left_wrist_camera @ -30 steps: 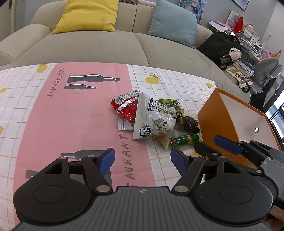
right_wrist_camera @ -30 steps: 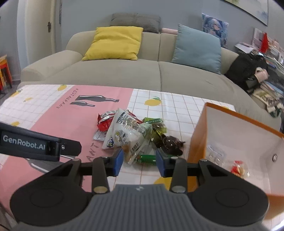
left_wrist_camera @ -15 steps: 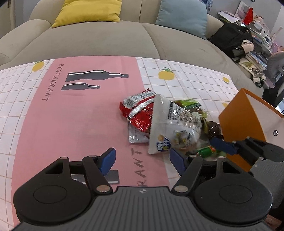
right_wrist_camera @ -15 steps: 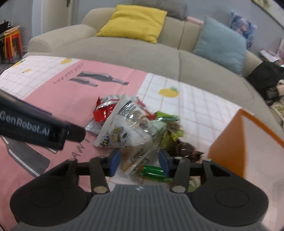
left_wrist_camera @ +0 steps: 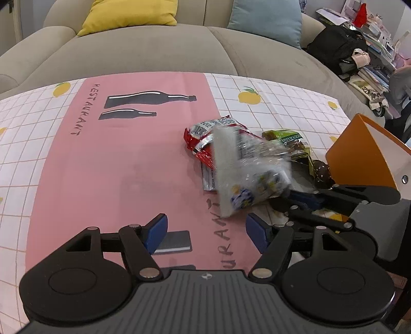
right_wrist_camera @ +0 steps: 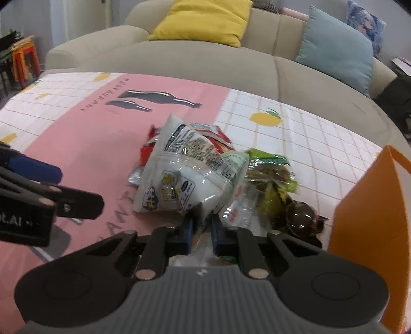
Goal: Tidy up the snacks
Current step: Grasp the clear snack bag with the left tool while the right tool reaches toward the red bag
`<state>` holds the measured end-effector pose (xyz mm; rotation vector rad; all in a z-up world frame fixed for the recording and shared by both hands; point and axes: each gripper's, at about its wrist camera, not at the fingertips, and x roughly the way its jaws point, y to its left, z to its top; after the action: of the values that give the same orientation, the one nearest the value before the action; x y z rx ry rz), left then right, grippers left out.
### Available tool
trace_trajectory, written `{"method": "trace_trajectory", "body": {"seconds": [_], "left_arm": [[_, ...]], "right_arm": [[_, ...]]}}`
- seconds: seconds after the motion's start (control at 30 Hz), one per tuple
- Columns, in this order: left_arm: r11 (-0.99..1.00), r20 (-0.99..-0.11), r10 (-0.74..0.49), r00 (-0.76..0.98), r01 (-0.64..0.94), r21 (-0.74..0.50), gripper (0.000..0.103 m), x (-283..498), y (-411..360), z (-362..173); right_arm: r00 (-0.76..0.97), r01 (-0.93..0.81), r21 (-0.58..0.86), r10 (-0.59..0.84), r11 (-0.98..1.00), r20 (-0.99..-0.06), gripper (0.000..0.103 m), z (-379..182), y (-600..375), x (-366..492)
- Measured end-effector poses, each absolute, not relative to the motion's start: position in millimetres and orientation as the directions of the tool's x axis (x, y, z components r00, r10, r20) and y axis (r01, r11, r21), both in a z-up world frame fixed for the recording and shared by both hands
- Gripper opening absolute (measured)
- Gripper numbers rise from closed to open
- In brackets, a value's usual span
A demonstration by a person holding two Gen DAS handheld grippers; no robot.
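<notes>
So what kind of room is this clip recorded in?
Most likely a home living room: a beige sofa with a yellow cushion and a blue cushion sits behind a low table under a pink tablecloth.

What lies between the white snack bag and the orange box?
In the right wrist view, a green packet and a dark round wrapped sweet lie between the white snack bag, pinched by the right tongs, and the orange box.

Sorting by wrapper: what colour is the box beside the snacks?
Orange box, white inside; right wrist view.
</notes>
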<state>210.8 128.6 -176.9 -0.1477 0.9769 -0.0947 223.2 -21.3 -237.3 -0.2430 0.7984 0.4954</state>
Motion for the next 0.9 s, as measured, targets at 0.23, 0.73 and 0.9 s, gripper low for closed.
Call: {"method": "trace_trajectory", "body": {"seconds": [0.23,0.73,0.9], "left_arm": [[0.974,-0.813,-0.169,0.557,-0.031,-0.224,0.087,190.5,146.2,-172.3],[0.917,-0.778,-0.235,0.583,-0.131,-0.376,0.089,193.7,163.9,-181.0],[0.868,-0.782,-0.241,0.575,-0.232,-0.439,0.089,203.3,171.7,-193.4]], "right_arm": [[0.499,-0.67,0.026,0.476,0.742,-0.724,0.007,-233.3,5.5,194.6],[0.589,-0.479,0.067,0.377,0.875,-0.715,0.038,-205.6,-28.4,184.9],[0.585,-0.403,0.091,0.333,0.911,-0.739,0.038,-215.4,-23.9,201.6]]}}
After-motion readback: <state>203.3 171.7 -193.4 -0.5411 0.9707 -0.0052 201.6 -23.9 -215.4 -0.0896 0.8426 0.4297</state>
